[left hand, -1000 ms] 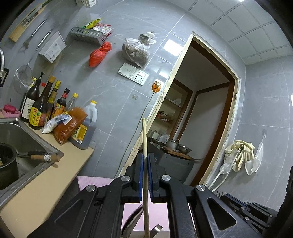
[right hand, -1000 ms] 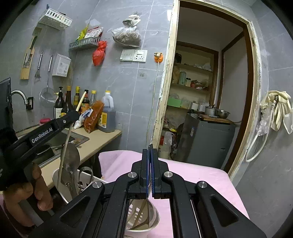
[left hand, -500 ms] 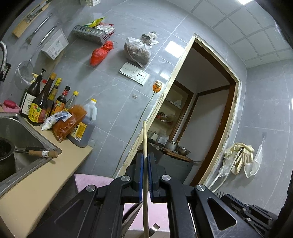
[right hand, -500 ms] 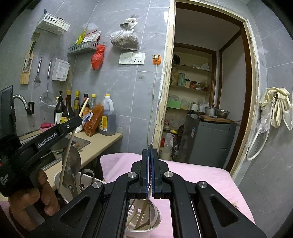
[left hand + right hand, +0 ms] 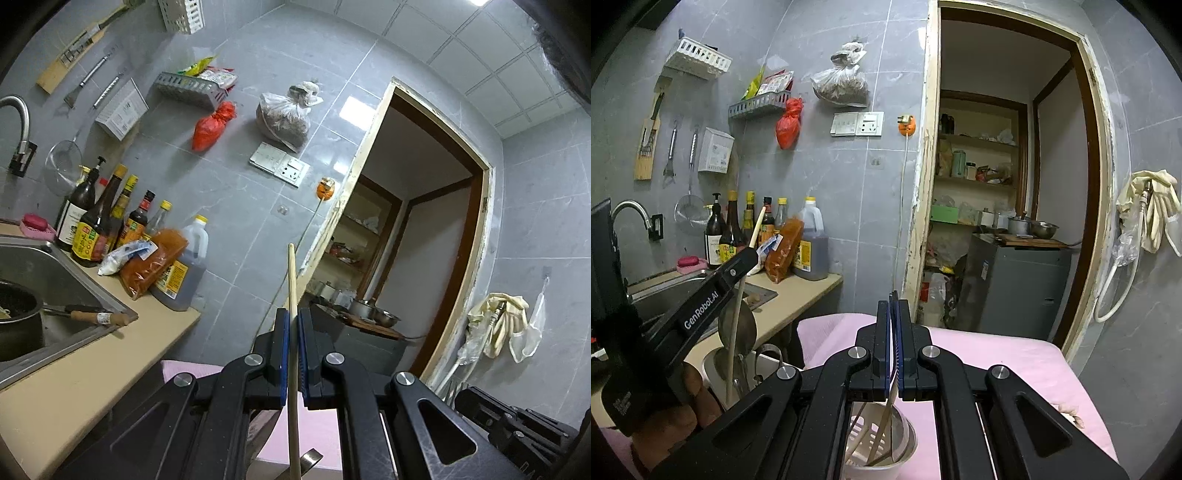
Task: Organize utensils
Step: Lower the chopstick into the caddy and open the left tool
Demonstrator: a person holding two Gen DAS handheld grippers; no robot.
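The left gripper (image 5: 291, 325) pinches a long wooden chopstick (image 5: 292, 295) at the frame's middle; its bottom end is cut off. The right gripper (image 5: 894, 310) squeezes something thin and flat, hard to make out, above a white cup (image 5: 882, 469) at the bottom.

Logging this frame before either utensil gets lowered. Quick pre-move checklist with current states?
1. Left hand-held gripper shut on the wooden chopstick: ok, pads clamp the shaft.
2. Chopstick's lower end over the white utensil holder: ok in the right wrist view, beside the metal spoon.
3. Right hand-held gripper shut on the thin utensil handle: ok; which utensil it is, cannot tell.
4. That utensil over the round white cup: ok, the cup sits directly below.
5. Cup has room: cannot tell, sticks already lean inside.
6. Both containers stand on the pink cloth: ok.
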